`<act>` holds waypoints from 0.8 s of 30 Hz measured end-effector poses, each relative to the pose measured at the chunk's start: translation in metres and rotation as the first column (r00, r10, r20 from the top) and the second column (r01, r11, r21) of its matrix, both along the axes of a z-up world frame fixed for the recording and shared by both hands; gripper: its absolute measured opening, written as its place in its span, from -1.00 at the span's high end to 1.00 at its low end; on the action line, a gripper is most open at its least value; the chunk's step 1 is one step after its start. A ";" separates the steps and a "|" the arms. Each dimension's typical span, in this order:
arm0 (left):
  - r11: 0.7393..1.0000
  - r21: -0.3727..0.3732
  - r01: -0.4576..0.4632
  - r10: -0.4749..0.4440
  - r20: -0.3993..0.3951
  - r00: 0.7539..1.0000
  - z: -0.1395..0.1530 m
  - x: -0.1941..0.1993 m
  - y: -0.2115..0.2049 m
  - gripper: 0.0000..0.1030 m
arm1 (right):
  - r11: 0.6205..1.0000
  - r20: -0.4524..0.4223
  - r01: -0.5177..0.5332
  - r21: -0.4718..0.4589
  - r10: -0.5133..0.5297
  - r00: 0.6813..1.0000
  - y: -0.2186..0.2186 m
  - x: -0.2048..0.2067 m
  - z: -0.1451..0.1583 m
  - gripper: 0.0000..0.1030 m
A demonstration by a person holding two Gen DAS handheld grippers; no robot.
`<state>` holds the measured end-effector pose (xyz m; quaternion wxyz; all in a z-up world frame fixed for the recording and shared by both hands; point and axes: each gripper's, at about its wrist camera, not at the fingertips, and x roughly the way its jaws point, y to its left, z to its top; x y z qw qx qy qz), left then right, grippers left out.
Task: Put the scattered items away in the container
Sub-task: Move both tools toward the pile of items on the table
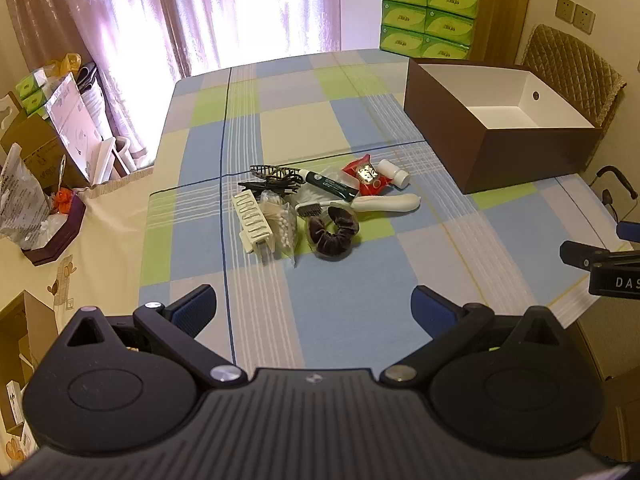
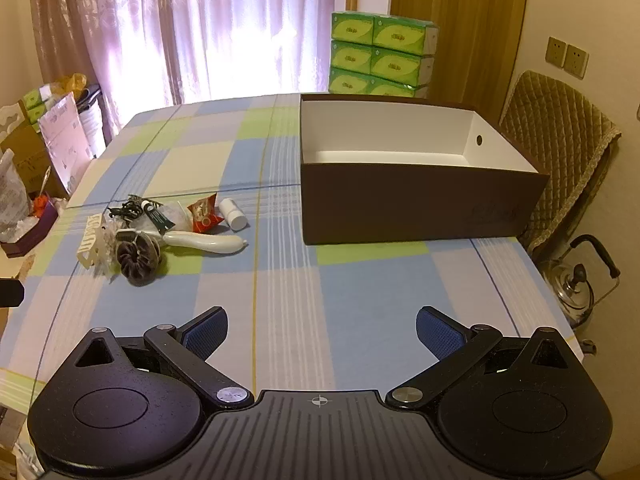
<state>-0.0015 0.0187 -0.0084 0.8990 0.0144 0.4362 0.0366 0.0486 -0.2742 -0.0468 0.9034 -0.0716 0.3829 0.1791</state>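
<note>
A brown box (image 2: 424, 204) w/ white inside is seen toward the far right corner of the table (image 1: 344, 292); one round hole is cut in its right wall, nothing is seen inside. The table is covered w/ a blue, green and cream check cloth.

The scattered items are heaped approx. mid-table, left of the box and well apart from it. Counted: 1 cream comb-like clip (image 1: 254, 220), 1 bag of cotton swabs (image 1: 282, 226), 1 dark brown velvet scrunchie (image 1: 332, 236), 1 white-handled brush (image 1: 384, 202), 1 dark green tube (image 1: 330, 184), 1 red snack packet (image 1: 366, 176), 1 small white bottle (image 1: 394, 173), and a dark tangle of claw clips (image 1: 272, 180) whose no. can't be told.

Left tongs (image 1: 314, 304) are spread wide, nothing held, above the near edge. Right tongs (image 2: 322, 330) are likewise spread wide and empty, near the same edge.

6 green tissue packs (image 2: 376, 58) are stacked beyond the far edge.
</note>
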 end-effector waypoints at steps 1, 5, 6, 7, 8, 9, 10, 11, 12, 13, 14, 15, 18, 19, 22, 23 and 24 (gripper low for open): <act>1.000 -0.001 0.001 -0.001 0.000 1.000 0.000 0.000 0.000 -0.99 | 1.000 0.000 0.000 0.000 0.000 1.000 0.000 0.000 0.000 -1.00; 1.000 -0.002 0.001 -0.001 0.000 1.000 -0.001 0.001 -0.001 -0.99 | 1.000 0.001 -0.004 -0.003 0.004 1.000 0.001 0.000 -0.001 -1.00; 1.000 -0.002 0.001 -0.001 0.000 1.000 -0.001 0.002 -0.001 -0.99 | 1.000 0.001 -0.003 -0.004 0.003 1.000 0.001 0.000 -0.001 -1.00; 1.000 -0.003 0.002 -0.002 0.000 1.000 -0.002 0.002 -0.001 -0.99 | 1.000 0.000 -0.002 -0.004 0.002 1.000 0.001 0.000 -0.001 -1.00; 1.000 -0.003 0.002 -0.002 0.000 1.000 -0.002 0.003 -0.002 -0.99 | 1.000 -0.001 0.000 -0.005 0.000 1.000 0.001 0.001 -0.001 -1.00; 1.000 -0.003 0.003 -0.003 0.001 1.000 -0.002 0.003 -0.003 -0.99 | 1.000 -0.001 0.001 -0.006 -0.001 1.000 0.001 0.001 -0.001 -1.00; 1.000 -0.002 0.004 -0.004 0.002 1.000 -0.002 0.004 -0.003 -0.99 | 1.000 -0.001 0.003 -0.006 -0.003 1.000 0.001 0.001 -0.002 -1.00; 1.000 -0.001 0.003 -0.003 0.003 1.000 -0.002 0.005 -0.004 -0.99 | 1.000 -0.001 0.005 -0.006 -0.005 1.000 0.001 0.002 -0.002 -1.00; 1.000 0.000 0.003 -0.003 0.004 1.000 -0.002 0.005 -0.004 -0.99 | 1.000 0.000 0.006 -0.006 -0.006 1.000 0.001 0.002 -0.002 -1.00; 1.000 0.001 0.003 -0.003 0.005 1.000 -0.002 0.006 -0.005 -0.99 | 1.000 0.001 0.006 -0.005 -0.006 1.000 0.000 0.002 -0.002 -1.00; 1.000 0.000 0.003 -0.003 0.005 1.000 -0.001 0.006 -0.005 -0.98 | 1.000 0.002 0.006 -0.004 -0.006 1.000 0.000 0.002 -0.002 -1.00; 1.000 0.000 0.003 -0.003 0.005 1.000 -0.001 0.007 -0.005 -0.99 | 1.000 0.003 0.006 -0.005 -0.006 1.000 -0.001 0.003 -0.002 -1.00; 1.000 -0.003 0.003 -0.003 0.006 1.000 -0.001 0.008 -0.006 -0.99 | 1.000 0.003 0.006 -0.008 -0.006 1.000 -0.002 0.003 -0.002 -1.00; 1.000 -0.004 0.002 -0.002 0.005 1.000 -0.001 0.008 -0.006 -0.99 | 1.000 0.003 0.006 -0.009 -0.006 1.000 -0.002 0.004 -0.003 -1.00; 1.000 -0.004 -0.002 0.002 0.004 1.000 -0.001 0.009 -0.006 -0.98 | 1.000 0.000 0.007 -0.013 -0.007 1.000 -0.002 0.005 -0.003 -1.00; 1.000 -0.004 -0.003 0.003 0.002 1.000 -0.001 0.009 -0.006 -0.99 | 1.000 0.000 0.006 -0.013 -0.006 1.000 -0.002 0.005 -0.003 -1.00; 1.000 -0.004 -0.006 0.006 0.000 1.000 -0.001 0.009 -0.006 -0.99 | 1.000 0.001 0.005 -0.012 -0.005 1.000 -0.002 0.005 -0.002 -1.00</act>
